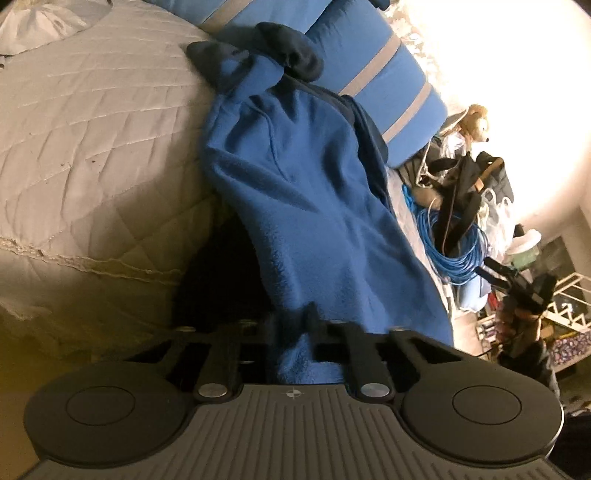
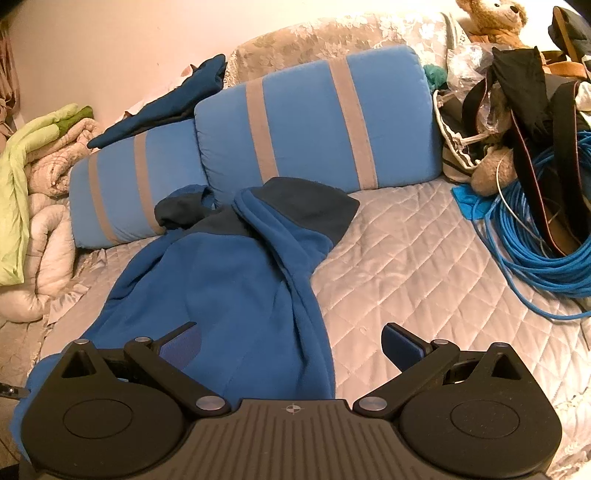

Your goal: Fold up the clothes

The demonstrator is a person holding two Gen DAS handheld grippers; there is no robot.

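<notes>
**a cluttered bed against a pale wall**

a bed covered in a grey quilted diamond-stitch bedspread (image 2: 424,258) fills the lower part of both views. behind it rises a plain cream wall (image 2: 110,40), warmly lit. two blue bolster cushions with grey stripes (image 2: 314,122) lie along a beige floral-patterned headboard cover (image 2: 332,33). at the left edge sits a heap of rumpled cream and lime-green bedding (image 2: 33,155). on the right, a coil of bright blue cable (image 2: 535,251) rests on the bedspread just beside a brown teddy bear (image 2: 491,18) and dark straps. in the left wrist view, strong white light (image 1: 498,55) washes out the upper right corner.
</notes>
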